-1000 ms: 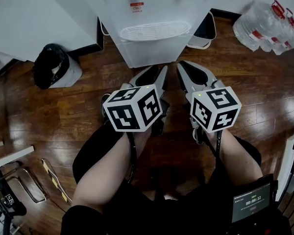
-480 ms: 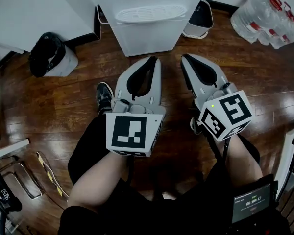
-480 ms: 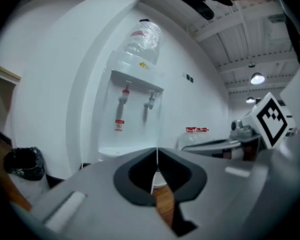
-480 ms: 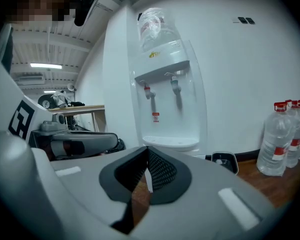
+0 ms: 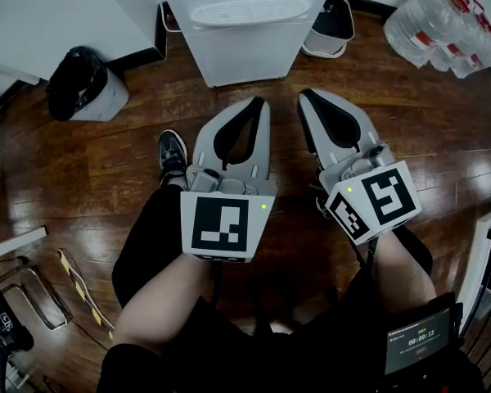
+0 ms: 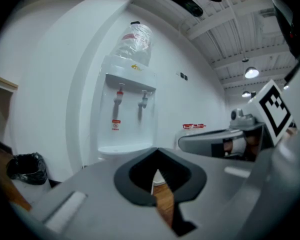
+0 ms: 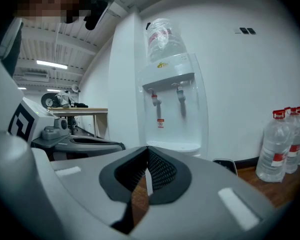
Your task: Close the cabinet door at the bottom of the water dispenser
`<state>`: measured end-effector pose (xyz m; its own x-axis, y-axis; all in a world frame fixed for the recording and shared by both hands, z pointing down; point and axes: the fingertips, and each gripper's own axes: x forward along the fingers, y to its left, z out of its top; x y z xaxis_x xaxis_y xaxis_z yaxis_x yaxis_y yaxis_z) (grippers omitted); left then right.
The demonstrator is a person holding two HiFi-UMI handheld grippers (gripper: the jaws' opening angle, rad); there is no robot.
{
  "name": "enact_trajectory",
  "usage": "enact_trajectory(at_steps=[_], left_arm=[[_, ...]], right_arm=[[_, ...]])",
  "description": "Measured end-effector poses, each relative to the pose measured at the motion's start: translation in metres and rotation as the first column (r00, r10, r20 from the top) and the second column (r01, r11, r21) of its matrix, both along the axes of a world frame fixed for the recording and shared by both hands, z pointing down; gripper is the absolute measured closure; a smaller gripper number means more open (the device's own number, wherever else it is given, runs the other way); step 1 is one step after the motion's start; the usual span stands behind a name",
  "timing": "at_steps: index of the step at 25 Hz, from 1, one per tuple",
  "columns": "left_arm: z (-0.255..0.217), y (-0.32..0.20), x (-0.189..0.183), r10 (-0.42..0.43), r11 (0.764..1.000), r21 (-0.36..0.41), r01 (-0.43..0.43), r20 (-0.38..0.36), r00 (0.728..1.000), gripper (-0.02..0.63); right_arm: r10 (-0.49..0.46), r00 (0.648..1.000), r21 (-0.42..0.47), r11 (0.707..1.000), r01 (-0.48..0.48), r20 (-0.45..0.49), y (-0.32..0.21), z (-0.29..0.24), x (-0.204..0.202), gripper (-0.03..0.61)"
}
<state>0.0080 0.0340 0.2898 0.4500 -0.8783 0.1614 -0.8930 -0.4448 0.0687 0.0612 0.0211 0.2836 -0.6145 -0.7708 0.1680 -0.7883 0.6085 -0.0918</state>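
Since a second ago the left tool (image 5: 259, 102) has rolled so that one face of its marker cube points straight up. Both tools sit further from the water dispenser (image 5: 245, 43), which now lies against the top edge of the head view.

The cabinet door (image 5: 247, 62) is the lower front of that dispenser. From above it shows as one flat white face in line with the body, and no edge stands out from it. The ribbed drip tray (image 5: 250, 11) juts out just above it. In the left gripper view an upturned bottle (image 6: 135, 40) crowns the dispenser, with two taps (image 6: 119, 98) beneath it.

The left tool is pressed together and nothing is between its jaws; only a sliver of wooden floor (image 5: 106, 178) shows through the gap behind the tips. The right tool (image 5: 304, 97) is likewise pressed together and empty. Both point toward the dispenser, side by side and well apart from it.

Further out, a shoe (image 5: 172, 158) rests on the floor beside the left tool. A bin with a black bag (image 5: 80, 92) stands left of the dispenser, and a smaller lined bin (image 5: 331, 27) stands just right of it. Water bottles (image 5: 450, 27) are clustered at the far right.
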Motion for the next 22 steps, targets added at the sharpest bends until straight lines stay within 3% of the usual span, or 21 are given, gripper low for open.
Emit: enact_trajectory(at_steps=[22], left_arm=[[0.005, 0.0, 0.011, 0.034, 0.999, -0.009, -0.033, 0.04, 0.999, 0.594]], right_arm=[[0.001, 1.0, 0.005, 1.0, -0.001, -0.017, 0.001, 0.003, -0.002, 0.574]])
